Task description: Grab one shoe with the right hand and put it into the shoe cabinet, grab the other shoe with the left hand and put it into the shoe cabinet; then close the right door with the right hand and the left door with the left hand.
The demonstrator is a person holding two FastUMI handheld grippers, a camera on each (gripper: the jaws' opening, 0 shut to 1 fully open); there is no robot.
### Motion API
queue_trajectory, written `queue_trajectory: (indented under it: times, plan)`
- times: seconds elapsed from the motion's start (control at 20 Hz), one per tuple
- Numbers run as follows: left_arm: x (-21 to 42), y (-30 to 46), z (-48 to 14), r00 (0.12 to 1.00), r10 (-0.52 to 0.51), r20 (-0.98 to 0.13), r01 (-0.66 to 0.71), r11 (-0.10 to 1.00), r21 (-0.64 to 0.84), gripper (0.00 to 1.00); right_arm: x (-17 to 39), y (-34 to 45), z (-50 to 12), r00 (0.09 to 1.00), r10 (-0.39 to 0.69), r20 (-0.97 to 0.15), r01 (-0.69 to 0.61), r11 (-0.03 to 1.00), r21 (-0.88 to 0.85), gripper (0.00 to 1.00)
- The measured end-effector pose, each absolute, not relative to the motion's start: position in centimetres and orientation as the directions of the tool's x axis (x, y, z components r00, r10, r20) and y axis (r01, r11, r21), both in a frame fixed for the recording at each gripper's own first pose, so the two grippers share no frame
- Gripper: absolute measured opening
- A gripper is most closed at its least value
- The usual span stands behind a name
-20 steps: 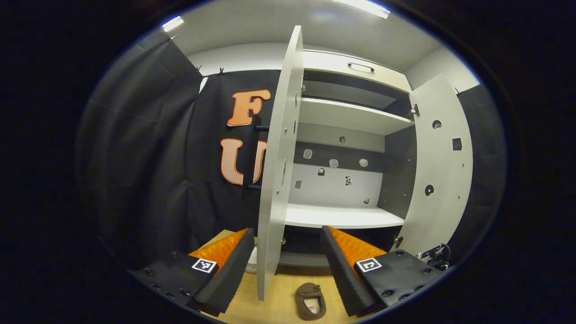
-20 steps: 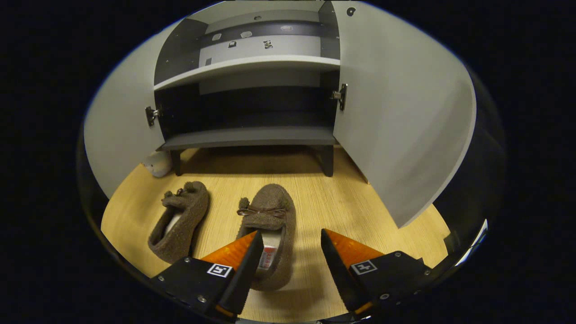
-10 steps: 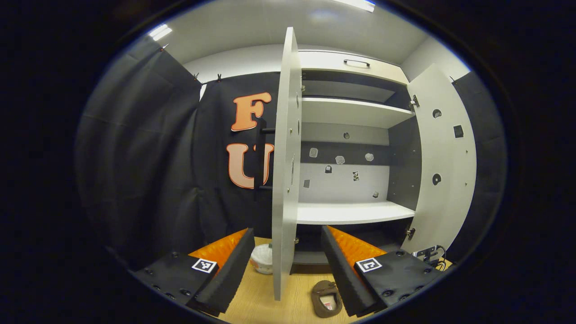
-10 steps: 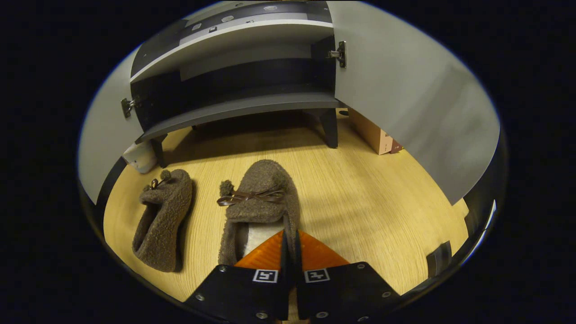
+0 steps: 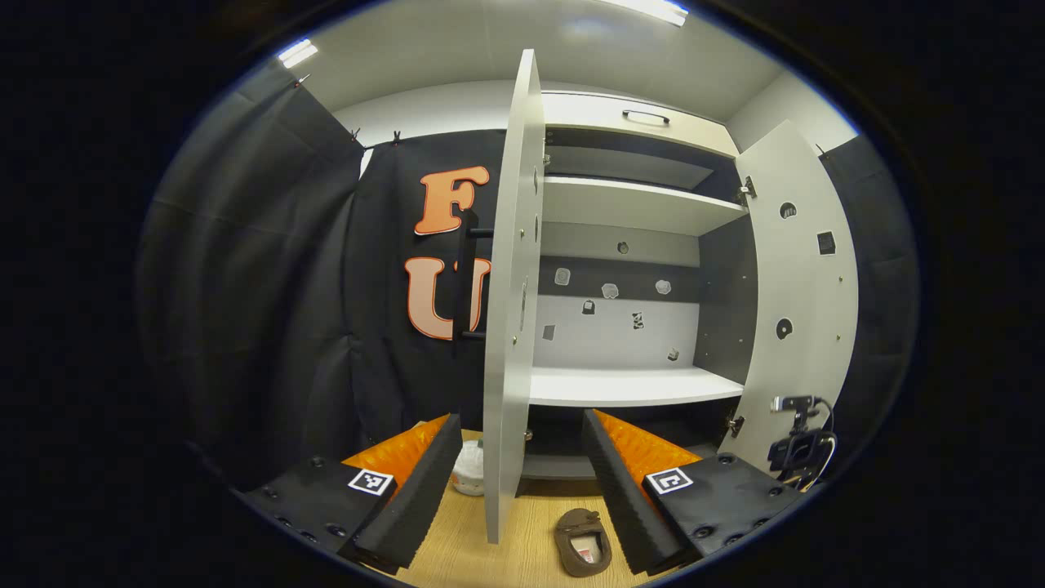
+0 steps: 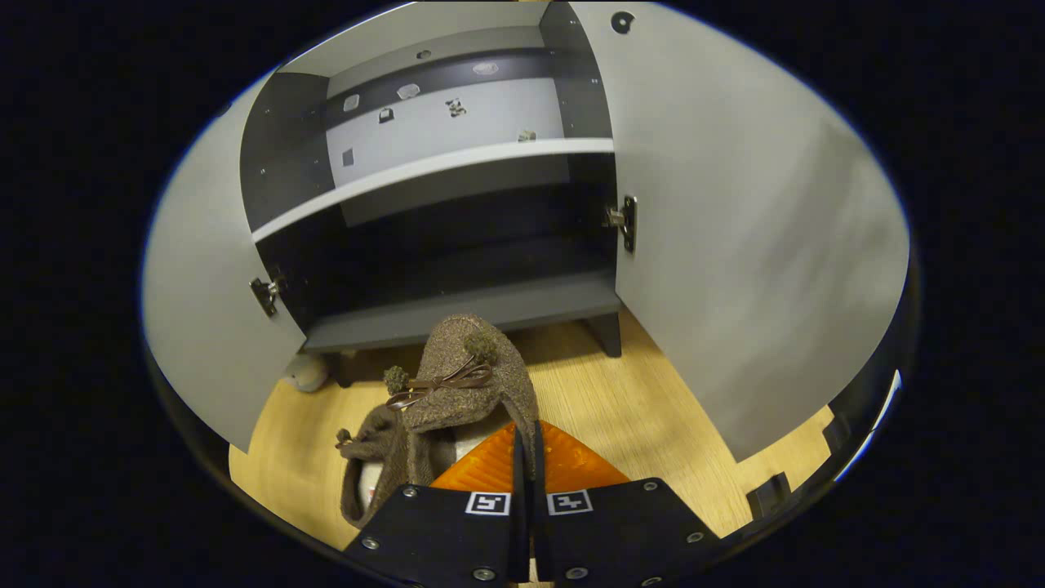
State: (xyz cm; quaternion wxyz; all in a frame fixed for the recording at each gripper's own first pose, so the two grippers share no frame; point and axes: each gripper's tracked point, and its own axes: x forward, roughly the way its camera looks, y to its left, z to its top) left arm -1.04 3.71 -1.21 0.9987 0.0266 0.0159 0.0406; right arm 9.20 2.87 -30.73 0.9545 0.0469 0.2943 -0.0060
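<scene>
My right gripper is shut on the heel rim of a brown fuzzy shoe with a bow. It holds the shoe off the floor, toe pointing at the cabinet's dark bottom shelf. The other brown shoe lies on the wood floor below and to the left; it also lies low in the left gripper view. Both cabinet doors stand open: the left door and the right door. My left gripper hangs open and empty, facing the edge of the left door.
A small white object sits on the floor by the cabinet's left leg. White shelves fill the upper cabinet. A black device with a cable shows by the right door. Black cloth walls the booth on the left.
My right gripper went from open over the shoe to shut on its heel rim, then raised it off the floor toward the bottom shelf. My left gripper barely shifted.
</scene>
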Motion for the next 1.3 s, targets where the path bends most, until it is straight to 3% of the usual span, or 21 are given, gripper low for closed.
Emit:
queue_trajectory:
  times: [0.3, 0.65, 1.05, 1.3]
  plan:
    - [-1.2, 3.1, -1.8, 0.998, 0.057, -0.032, -0.055, 0.996, 0.064, 0.97, 14.8, 6.1, -20.7, 0.892, 0.099, -0.440, -0.025, 0.985, 0.172, 0.02]
    - [-1.6, 3.6, -2.3, 0.997, 0.067, -0.038, -0.065, 0.997, 0.051, 0.97, 22.0, 7.6, -12.9, 0.952, 0.100, -0.288, -0.060, 0.988, 0.145, 0.02]
    - [-2.2, 5.8, -2.3, 0.991, 0.126, -0.032, -0.124, 0.991, 0.055, 0.96, 28.0, 6.9, -11.3, 0.965, 0.026, -0.261, -0.003, 0.996, 0.085, 0.01]
    - [-2.8, 7.9, -2.3, 0.983, 0.178, -0.032, -0.176, 0.982, 0.062, 0.96, 32.2, 7.1, -13.1, 0.952, -0.006, -0.307, 0.030, 0.997, 0.073, 0.02]
